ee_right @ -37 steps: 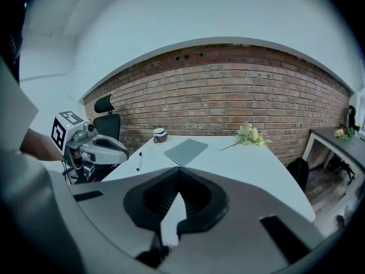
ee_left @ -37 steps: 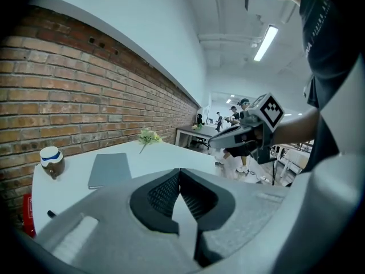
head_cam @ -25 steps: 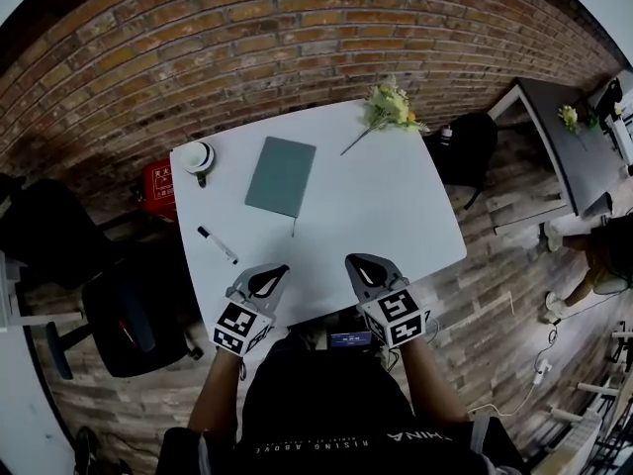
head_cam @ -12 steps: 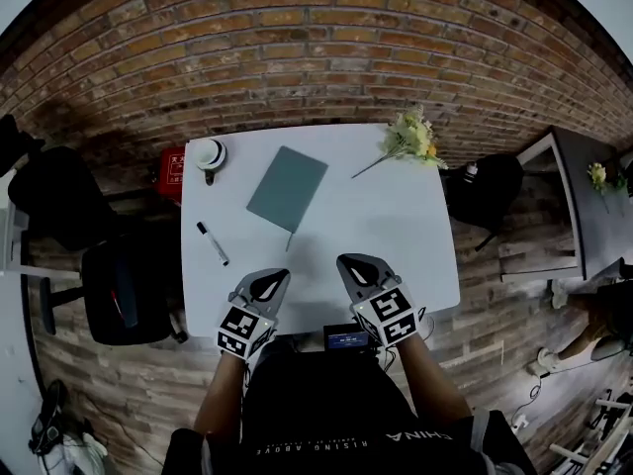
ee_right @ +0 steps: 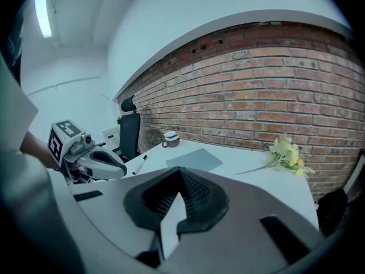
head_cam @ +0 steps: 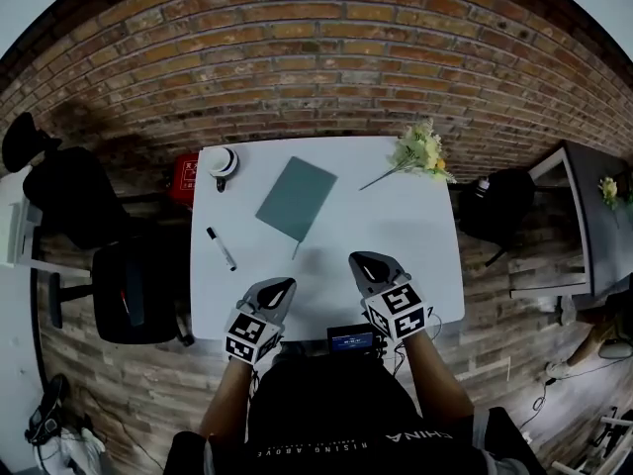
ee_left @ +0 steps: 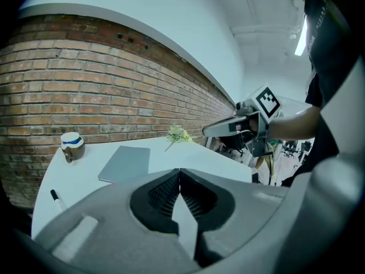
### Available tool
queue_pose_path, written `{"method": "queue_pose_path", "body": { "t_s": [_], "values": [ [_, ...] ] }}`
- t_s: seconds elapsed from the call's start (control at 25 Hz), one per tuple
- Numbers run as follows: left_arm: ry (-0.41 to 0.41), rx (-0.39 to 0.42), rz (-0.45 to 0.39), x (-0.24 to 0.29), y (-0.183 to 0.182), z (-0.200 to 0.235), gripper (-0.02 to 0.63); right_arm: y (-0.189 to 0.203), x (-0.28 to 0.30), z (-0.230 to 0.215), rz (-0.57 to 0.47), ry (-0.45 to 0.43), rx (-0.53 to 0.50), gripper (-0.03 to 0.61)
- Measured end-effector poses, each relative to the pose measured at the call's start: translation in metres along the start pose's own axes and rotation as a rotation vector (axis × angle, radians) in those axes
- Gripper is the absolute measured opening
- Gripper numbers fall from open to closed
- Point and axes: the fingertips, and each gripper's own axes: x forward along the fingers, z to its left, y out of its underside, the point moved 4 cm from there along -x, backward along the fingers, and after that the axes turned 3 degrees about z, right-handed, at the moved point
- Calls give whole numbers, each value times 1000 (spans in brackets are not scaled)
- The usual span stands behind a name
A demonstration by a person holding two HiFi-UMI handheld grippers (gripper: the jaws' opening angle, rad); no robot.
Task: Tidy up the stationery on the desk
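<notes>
On the white desk [head_cam: 415, 255] lie a grey-green notebook [head_cam: 296, 198] [ee_left: 125, 162] [ee_right: 194, 159], a black-and-white marker [head_cam: 221, 248] [ee_left: 56, 197] [ee_right: 140, 163] to its left, and a thin pen [head_cam: 297, 250] at the notebook's near corner. My left gripper [head_cam: 281, 286] [ee_left: 179, 171] hovers over the desk's near edge, shut and empty. Beside it, my right gripper [head_cam: 360, 261] [ee_right: 181, 170] is shut with nothing held. Each gripper shows in the other's view: the left gripper [ee_right: 105, 163], the right gripper [ee_left: 234, 127].
A mug [head_cam: 225, 162] [ee_left: 72, 145] [ee_right: 170, 138] stands at the far left corner, a flower sprig [head_cam: 420, 154] [ee_left: 179, 135] [ee_right: 288, 153] at the far right. Black office chairs [head_cam: 129, 290] and a red item [head_cam: 183, 178] flank the left side; another chair [head_cam: 495, 206] stands right. The brick wall [head_cam: 316, 57] backs the desk.
The head view has swung so the desk sits squarer and more central. Both grippers stay shut near the front edge, drifting slightly. Nothing on the desk has moved.
</notes>
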Motion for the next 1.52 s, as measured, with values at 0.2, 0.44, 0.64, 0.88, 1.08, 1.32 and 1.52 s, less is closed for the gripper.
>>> {"method": "queue_pose_path", "body": {
  "t_s": [0.2, 0.44, 0.64, 0.88, 1.08, 1.32, 1.52],
  "values": [
    [-6, 17, 0, 2, 0, 5, 12, -1, 2, 5, -7, -8, -10, 9],
    [-10, 25, -9, 1, -3, 7, 12, -3, 0, 10, -8, -17, -34, 9],
    [-9, 15, -12, 0, -1, 3, 12, 2, -3, 9, 2, -14, -29, 9],
    [11, -12, -43, -3, -2, -1, 12, 4, -2, 11, 14, -18, -32, 9],
    [6, -13, -34, -1, -6, 7, 12, 4, 2, 11, 25, -22, -20, 9],
    [-28, -2, -6, 5, -15, 38, 12, -2, 17, -2, 22, -1, 21, 9],
    [-61, -10, 17, 16, -19, 72, 43, -3, 43, -12, 45, 10, 42, 36]
  ]
}}
